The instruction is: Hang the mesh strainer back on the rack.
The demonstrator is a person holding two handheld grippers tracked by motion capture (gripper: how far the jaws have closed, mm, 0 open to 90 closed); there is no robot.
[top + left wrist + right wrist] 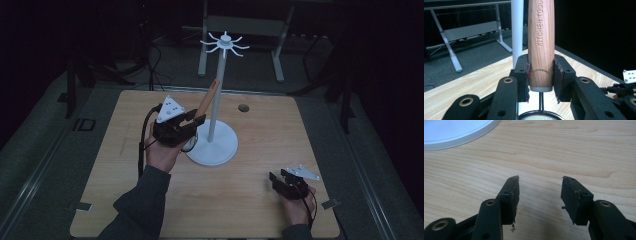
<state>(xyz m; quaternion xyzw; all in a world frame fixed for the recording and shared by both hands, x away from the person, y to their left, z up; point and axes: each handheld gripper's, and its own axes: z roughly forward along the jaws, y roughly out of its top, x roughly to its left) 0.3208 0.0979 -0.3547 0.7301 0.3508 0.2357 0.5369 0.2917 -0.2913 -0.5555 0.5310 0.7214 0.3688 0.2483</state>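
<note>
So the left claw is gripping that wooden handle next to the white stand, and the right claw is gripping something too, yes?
Not quite. The left claw does grip the wooden handle beside the white stand, but the right claw grips nothing: the right gripper view shows it open over the bare table.

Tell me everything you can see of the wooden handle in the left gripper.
The wooden handle is round, light brown with visible grain, stamped "KITCHEN TOOL" along its length. A pale collar caps its lower end, where thin wires run down to a round mesh rim. It stands nearly upright, clamped between the left gripper pads, just beside the white stand's pole. Its top is out of frame.
</note>
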